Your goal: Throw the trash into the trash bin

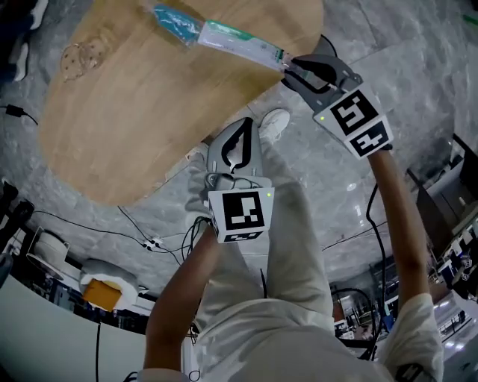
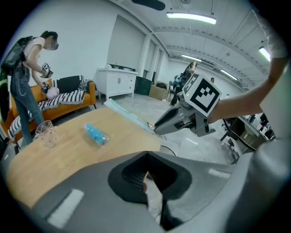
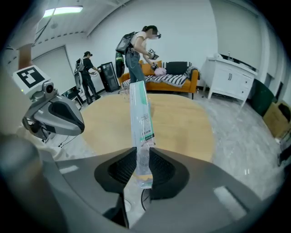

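Here, right tool (image 1: 287, 69): was clenched on one end of a long clear plastic wrapper (image 1: 239, 41), the ribbed pads being pressed against both of its sides.
Plastic wrapper: was held out over the edge of the round wooden desk (image 1: 149, 112); a green printed label was seen along its length.
Left tool (image 1: 239, 125): was shut, tips brought together, and was held low above the wearer's pale trousers, off the desk's edge; nothing gripped could be made out.
Blue packet (image 1: 175, 22): was left lying on the desk, near the wrapper's far end.
Clear cup (image 1: 78, 58): was set on the desk, well apart from the packet.
Floor (image 1: 388, 67): was laid in grey marbled tile.
Background: a person (image 3: 141, 50) was seen bent over an orange sofa (image 3: 175, 73).
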The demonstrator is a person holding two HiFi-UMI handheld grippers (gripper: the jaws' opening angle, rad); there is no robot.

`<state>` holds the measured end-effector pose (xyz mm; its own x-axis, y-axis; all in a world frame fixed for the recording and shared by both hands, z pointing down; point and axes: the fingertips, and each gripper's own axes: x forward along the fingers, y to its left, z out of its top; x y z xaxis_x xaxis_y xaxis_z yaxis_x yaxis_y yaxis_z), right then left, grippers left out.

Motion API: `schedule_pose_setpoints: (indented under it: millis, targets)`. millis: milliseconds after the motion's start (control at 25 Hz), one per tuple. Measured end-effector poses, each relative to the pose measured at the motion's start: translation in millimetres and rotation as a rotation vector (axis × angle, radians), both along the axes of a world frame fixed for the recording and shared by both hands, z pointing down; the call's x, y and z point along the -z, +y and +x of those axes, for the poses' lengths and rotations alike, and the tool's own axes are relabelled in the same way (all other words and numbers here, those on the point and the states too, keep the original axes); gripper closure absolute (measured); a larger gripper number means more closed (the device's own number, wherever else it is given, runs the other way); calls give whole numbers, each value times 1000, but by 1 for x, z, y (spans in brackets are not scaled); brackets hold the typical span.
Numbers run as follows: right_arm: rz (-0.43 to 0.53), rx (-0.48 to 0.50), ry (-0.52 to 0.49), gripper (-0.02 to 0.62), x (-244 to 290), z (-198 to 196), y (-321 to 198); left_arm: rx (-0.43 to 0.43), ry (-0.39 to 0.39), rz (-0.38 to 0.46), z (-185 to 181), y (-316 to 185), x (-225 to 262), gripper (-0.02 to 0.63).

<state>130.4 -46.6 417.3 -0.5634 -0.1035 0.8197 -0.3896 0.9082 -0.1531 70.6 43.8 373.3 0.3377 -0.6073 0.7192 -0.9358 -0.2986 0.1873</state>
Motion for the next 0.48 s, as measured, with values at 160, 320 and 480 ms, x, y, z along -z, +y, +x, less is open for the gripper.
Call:
schedule_pose_setpoints:
  millis: [160,320,480]
  targets:
    - [-4,-83,5,482,-3,47,-1,-42,1,-2,31,-5,-2,606]
    - [-8,-179,2,482,-10,84,-3,-78,1,-10,60,-11,-9,606]
    - [-18,-349,-3,480,-24,124,-5,-114,1,-13,86,-15,-17,606]
